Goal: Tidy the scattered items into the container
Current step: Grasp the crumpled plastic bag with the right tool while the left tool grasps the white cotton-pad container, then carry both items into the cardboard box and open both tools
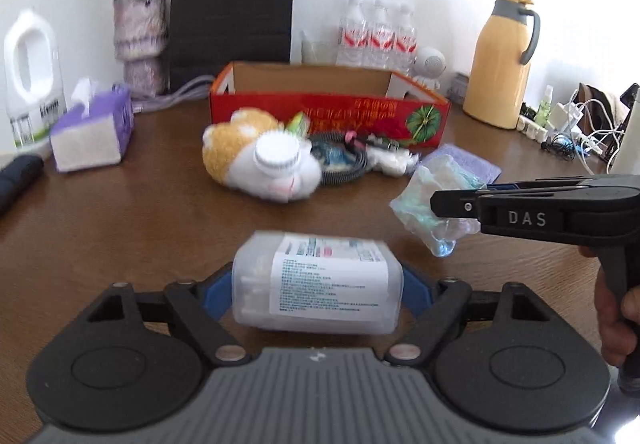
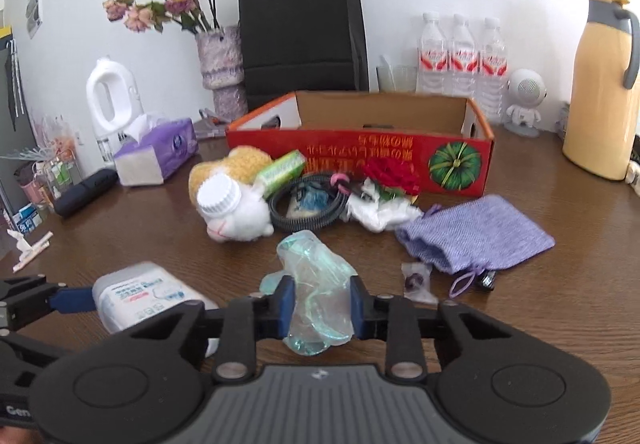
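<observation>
Black right claw [image 1: 454, 200], "DAS" embossed

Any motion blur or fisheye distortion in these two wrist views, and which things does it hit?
Left wrist: the held bottle and the plush look smeared, and the table edge bows. Right wrist: sharper overall, the bag in the right gripper reads clearly, the bottle slightly soft; corners are dark in both.
</observation>
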Action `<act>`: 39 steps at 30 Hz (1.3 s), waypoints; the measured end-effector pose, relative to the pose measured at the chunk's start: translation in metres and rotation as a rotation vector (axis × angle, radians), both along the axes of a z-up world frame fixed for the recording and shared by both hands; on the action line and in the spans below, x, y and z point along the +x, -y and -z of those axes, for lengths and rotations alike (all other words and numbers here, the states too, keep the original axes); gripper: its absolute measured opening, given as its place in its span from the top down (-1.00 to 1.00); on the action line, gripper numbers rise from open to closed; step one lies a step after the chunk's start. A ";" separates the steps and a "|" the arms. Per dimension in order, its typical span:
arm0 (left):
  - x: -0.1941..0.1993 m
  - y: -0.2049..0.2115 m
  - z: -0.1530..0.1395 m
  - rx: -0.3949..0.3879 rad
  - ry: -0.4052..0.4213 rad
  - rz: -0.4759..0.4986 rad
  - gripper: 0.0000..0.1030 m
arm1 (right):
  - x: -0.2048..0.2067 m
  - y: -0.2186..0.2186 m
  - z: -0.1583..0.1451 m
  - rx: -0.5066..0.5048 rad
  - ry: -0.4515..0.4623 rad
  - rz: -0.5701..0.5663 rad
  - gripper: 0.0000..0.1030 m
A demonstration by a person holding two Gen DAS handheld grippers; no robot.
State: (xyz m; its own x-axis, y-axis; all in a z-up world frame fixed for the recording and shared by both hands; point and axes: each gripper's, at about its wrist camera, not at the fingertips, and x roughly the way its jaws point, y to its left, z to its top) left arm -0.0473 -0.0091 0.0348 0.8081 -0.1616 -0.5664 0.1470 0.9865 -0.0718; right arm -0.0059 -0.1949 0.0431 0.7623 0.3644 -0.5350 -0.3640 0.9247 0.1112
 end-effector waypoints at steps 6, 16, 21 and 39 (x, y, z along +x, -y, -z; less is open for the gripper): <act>0.012 0.006 -0.030 0.026 0.108 0.029 -0.61 | 0.001 0.018 -0.031 0.004 0.076 0.056 0.51; 0.141 0.002 -0.112 0.009 0.192 -0.015 -0.61 | 0.072 0.040 -0.106 -0.045 0.160 0.076 0.51; 0.231 0.012 -0.133 0.053 0.189 -0.049 -0.61 | 0.166 0.040 -0.141 -0.080 0.098 0.079 0.51; 0.444 0.007 -0.036 0.200 -0.177 -0.116 -0.62 | 0.430 0.010 -0.047 -0.133 -0.458 0.141 0.51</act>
State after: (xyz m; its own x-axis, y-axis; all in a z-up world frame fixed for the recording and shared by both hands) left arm 0.3969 -0.0157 0.0710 0.7005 0.0551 -0.7115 0.0351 0.9931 0.1115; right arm 0.4245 -0.2046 0.0902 0.4753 0.1808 -0.8611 -0.1759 0.9784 0.1083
